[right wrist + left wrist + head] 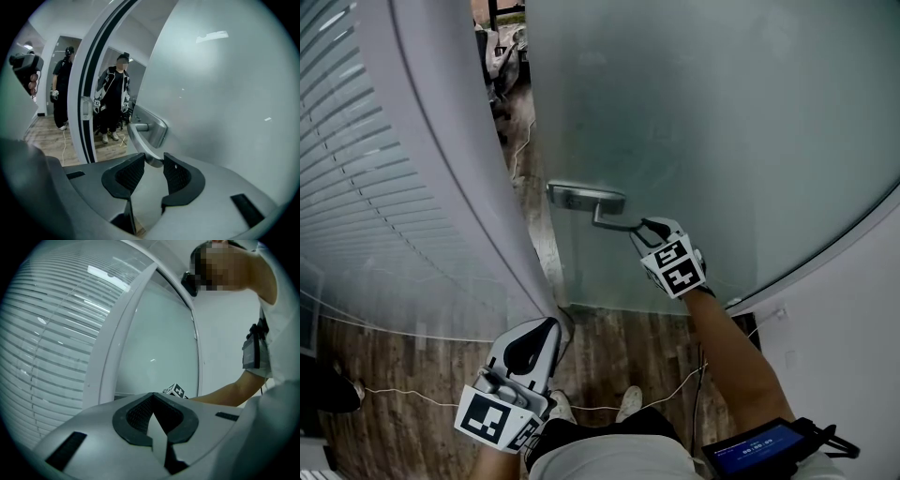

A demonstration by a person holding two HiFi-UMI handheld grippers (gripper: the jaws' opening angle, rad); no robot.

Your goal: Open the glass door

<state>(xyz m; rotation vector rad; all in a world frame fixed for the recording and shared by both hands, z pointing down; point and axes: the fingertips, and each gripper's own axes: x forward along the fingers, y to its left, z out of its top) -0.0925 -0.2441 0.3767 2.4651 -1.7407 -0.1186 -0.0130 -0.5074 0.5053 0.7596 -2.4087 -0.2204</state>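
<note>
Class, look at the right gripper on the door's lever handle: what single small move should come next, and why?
Probably pull the lever handle a little further toward the person. The right gripper has its fingers closed on the handle's tip, and the glass door stands only narrowly ajar from the white frame, so the gap looks too slim to pass through.

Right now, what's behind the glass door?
Through the gap at the edge of the glass door, a person in a dark jacket and a second person stand on a wood floor. The frosted glass hides everything else. The right gripper clamps the door handle.
</note>
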